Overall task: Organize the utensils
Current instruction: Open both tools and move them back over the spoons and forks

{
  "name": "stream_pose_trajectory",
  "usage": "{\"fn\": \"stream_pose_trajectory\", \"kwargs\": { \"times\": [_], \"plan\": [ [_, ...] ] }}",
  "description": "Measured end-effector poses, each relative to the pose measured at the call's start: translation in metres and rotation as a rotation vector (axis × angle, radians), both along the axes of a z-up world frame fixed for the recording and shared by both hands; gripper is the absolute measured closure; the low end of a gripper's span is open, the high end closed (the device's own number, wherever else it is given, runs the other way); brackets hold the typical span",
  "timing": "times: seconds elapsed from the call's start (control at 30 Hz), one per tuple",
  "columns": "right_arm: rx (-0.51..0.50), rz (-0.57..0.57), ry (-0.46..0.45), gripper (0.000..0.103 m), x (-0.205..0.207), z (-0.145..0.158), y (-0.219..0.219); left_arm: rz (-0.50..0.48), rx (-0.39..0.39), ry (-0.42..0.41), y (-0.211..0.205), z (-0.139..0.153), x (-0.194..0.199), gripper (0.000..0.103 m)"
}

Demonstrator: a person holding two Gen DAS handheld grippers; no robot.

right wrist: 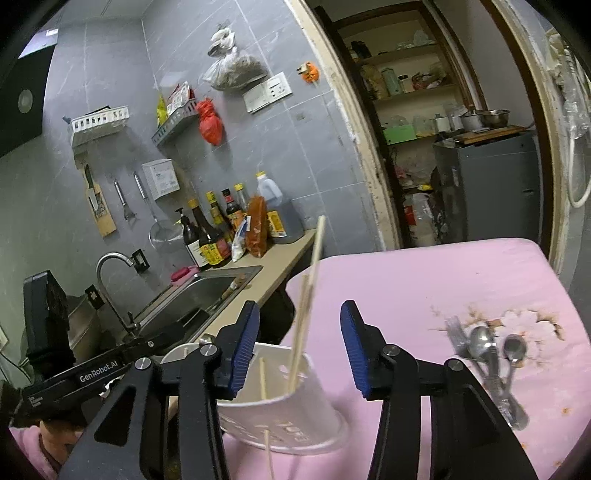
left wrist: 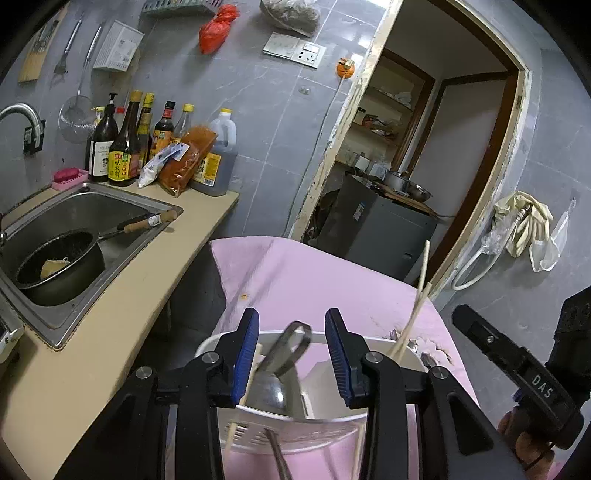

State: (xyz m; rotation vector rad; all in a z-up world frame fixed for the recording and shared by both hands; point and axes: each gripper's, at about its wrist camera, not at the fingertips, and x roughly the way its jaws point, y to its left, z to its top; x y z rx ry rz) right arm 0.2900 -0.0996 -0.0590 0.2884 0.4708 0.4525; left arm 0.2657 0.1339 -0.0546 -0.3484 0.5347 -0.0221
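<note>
Bottles [left wrist: 147, 147] crowd the back of the counter [left wrist: 110, 295] beside the sink [left wrist: 74, 229], where a dark pot [left wrist: 55, 266] sits with a knife [left wrist: 144, 223] laid on the rim. Strainer [left wrist: 75, 114], a red bag [left wrist: 216, 29] and a socket [left wrist: 308, 53] hang on the grey wall. A pink cloth [right wrist: 424, 280] covers the table next to the counter.

On that cloth stands the white holder [right wrist: 291, 417], tilted in the right view. It holds chopsticks [right wrist: 306, 306] that lean up and out, and, as only the left view shows, a ladle [left wrist: 280, 373] whose looped handle rises between the blue pads. Nothing else stands between either gripper and the holder.

The left gripper [left wrist: 291, 356] hangs just over the holder's near rim, jaws parted, pads clear of the ladle handle: released. The right gripper [right wrist: 299, 350] is also released, jaws apart, with a chopstick standing in the gap but touching neither pad.

Only the right view shows the spoons [right wrist: 495, 354] and a fork [right wrist: 456, 336] lying in a loose bunch on the cloth, right of the holder and well apart from it; the left view catches just a glimpse of them past the holder's far rim. The left view alone shows gloves [left wrist: 524, 221] hanging beside the doorway [left wrist: 424, 147], and a hand [left wrist: 524, 443] gripping the right tool's handle.
</note>
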Motion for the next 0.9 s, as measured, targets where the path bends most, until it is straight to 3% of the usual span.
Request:
{"fn": "stream_pose_trajectory", "kwargs": {
  "times": [0.1,0.2,0.57,0.73,0.9],
  "plan": [
    [-0.003,-0.018,-0.009,0.050,-0.005,0.003,-0.018,0.002,0.012,-0.016,-0.011,0.006,-0.004,0.059],
    [-0.007,-0.046,-0.022,0.047,-0.010,0.009,-0.039,-0.002,0.031,-0.043,-0.024,0.014,-0.009,0.052],
    [-0.087,-0.190,-0.124,0.011,-0.027,0.036,-0.116,-0.003,0.105,-0.149,-0.095,0.036,-0.012,0.015],
    [-0.145,-0.248,-0.149,0.003,-0.032,0.040,-0.147,-0.002,0.151,-0.183,-0.133,0.040,-0.011,0.007],
    [-0.174,-0.279,-0.148,0.002,-0.030,0.040,-0.177,-0.001,0.177,-0.198,-0.168,0.037,-0.007,0.004]
  ]
}}
